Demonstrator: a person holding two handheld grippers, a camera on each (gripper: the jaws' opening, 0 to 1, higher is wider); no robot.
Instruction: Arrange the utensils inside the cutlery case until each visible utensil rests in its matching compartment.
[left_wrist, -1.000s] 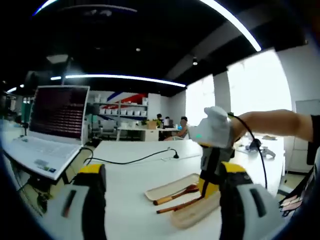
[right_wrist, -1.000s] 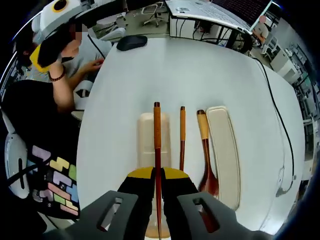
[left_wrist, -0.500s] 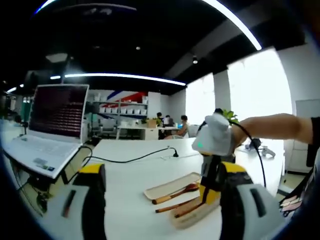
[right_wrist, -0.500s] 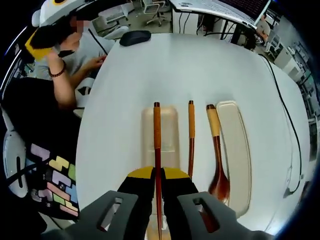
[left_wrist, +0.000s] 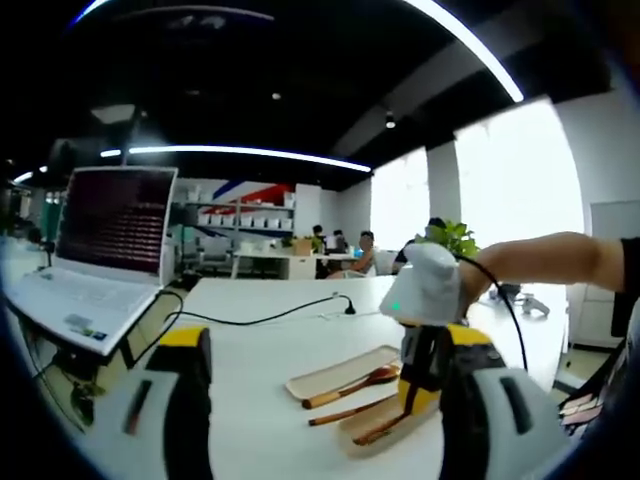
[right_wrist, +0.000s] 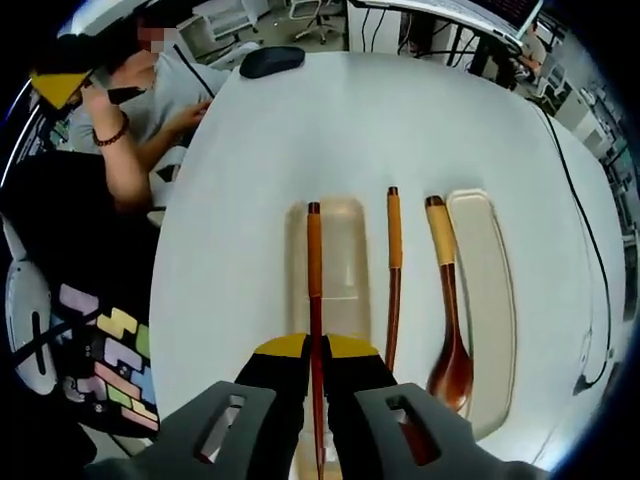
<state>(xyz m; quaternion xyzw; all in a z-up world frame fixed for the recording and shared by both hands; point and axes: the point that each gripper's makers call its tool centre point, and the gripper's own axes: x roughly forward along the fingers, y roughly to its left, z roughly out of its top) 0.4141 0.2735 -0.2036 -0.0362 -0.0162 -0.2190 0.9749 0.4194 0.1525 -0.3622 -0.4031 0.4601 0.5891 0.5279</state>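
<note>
My right gripper (right_wrist: 316, 365) is shut on a long wooden chopstick (right_wrist: 314, 280), held above the left side of the beige cutlery case base (right_wrist: 345, 250). On the table to its right lie a second chopstick (right_wrist: 393, 275) and a wooden spoon (right_wrist: 448, 320), then the case lid (right_wrist: 490, 300). In the left gripper view, my left gripper (left_wrist: 325, 420) stands open and holds nothing, well back from the case (left_wrist: 395, 425). There the right gripper (left_wrist: 428, 335) hovers over the case, with the spoon (left_wrist: 350, 385) lying beside the lid (left_wrist: 335, 372).
A laptop (left_wrist: 95, 270) sits at the table's left, with a black cable (left_wrist: 270, 320) running across the white table (right_wrist: 350, 130). A black mouse (right_wrist: 272, 60) lies at the far edge. A person (right_wrist: 120, 150) sits at the table's side.
The right gripper has carried the chopstick lower and closer over the case base. In its view the loose chopstick, spoon and lid have slid right. The left gripper stays open and still.
</note>
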